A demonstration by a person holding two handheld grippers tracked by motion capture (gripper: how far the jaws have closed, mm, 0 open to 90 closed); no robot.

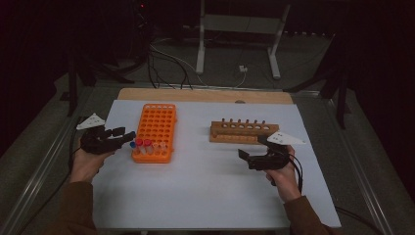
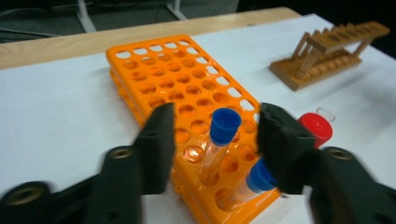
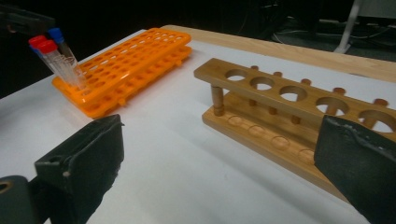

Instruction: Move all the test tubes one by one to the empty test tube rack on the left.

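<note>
An orange tube rack (image 1: 157,122) lies left of centre on the white sheet. Capped tubes stand at its near end: a blue-capped tube (image 2: 224,125), another blue cap (image 2: 259,178), a red cap (image 2: 315,128). My left gripper (image 1: 125,133) sits at the rack's near left corner. In the left gripper view its jaws (image 2: 217,129) stand open on either side of the blue-capped tube, with gaps on both sides. An empty wooden rack (image 1: 242,131) stands at centre right. Just in front of it my right gripper (image 1: 250,157) is wide open and holds nothing; its view shows the wooden rack (image 3: 280,100) ahead.
The white sheet (image 1: 205,191) covers the table, with a bare wooden strip (image 1: 205,94) at the far edge. Beyond the table, cables (image 1: 169,66) and a white metal stand (image 1: 240,29) are on the floor. An uncapped clear tube (image 2: 326,113) stands beside the red cap.
</note>
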